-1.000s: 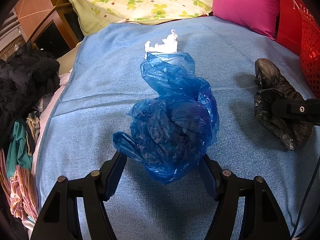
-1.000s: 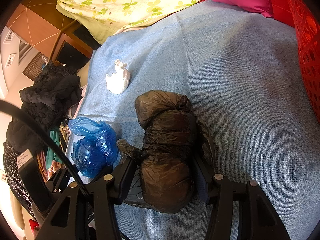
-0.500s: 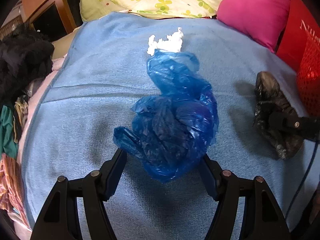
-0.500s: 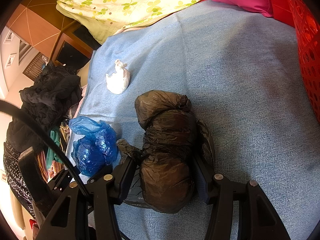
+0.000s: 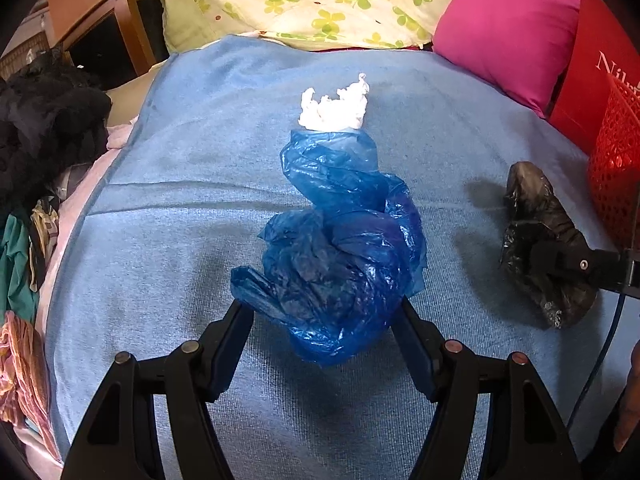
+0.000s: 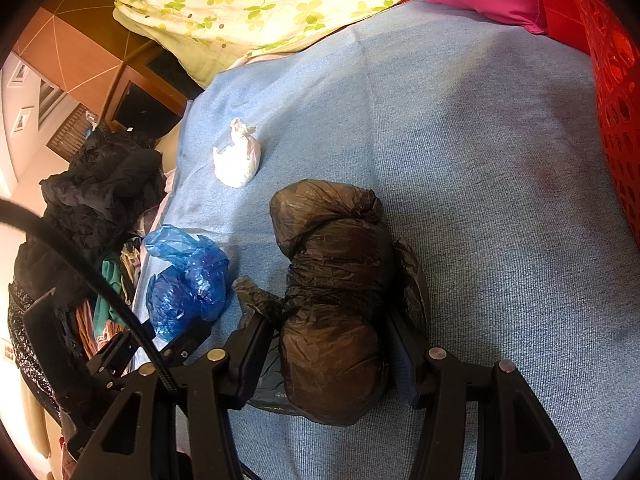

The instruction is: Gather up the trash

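Trash bags sit near the blue blanket's point(image 5: 168, 208) front edge: the left gripper point(image 5: 324, 320) clasps the blue bag point(image 5: 340, 248), the right gripper point(image 6: 328, 344) the black bag point(image 6: 332, 300). Both grips are on thin, slippery film, so either bag could slide free on lifting. The white wad point(image 5: 334, 106) further back risks being forgotten.

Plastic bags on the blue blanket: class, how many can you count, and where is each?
3. The blue bag sits between the left tongs; the black bag sits between the right tongs; the white bag lies loose beyond them. Others may be hidden.
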{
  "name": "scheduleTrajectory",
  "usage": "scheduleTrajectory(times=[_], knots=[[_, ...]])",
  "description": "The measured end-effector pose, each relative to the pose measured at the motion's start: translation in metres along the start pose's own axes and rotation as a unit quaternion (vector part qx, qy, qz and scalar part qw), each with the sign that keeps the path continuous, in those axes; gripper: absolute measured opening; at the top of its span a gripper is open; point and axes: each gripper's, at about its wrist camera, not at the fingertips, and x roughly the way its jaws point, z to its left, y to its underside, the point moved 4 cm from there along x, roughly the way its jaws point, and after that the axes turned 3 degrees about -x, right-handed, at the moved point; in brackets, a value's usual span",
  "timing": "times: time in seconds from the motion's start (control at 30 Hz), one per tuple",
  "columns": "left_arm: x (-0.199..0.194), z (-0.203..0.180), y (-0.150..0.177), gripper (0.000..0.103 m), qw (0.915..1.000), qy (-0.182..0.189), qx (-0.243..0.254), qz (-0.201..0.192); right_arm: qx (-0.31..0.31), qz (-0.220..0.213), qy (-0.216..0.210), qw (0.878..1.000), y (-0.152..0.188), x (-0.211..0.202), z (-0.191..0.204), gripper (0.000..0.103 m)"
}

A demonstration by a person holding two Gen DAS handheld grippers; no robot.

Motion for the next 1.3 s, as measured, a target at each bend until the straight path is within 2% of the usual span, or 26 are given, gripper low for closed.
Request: scheduleTrajectory(times=[0.37, 1.3], knots=[[-0.007, -0.005, 0.000, 0.071, 0.9995, -0.018, 0.018, -0.016, -0.001, 0.001, 0.000, 1.000, -0.001, 0.000, 0.000, 0.058], [-0.011, -0.011, 0.001, 0.071, 0.9983, -0.033, 0.040, -0.028, -0.005, 0.002, 0.001, 1.000, -0.002, 0.000, -0.001, 0.058]])
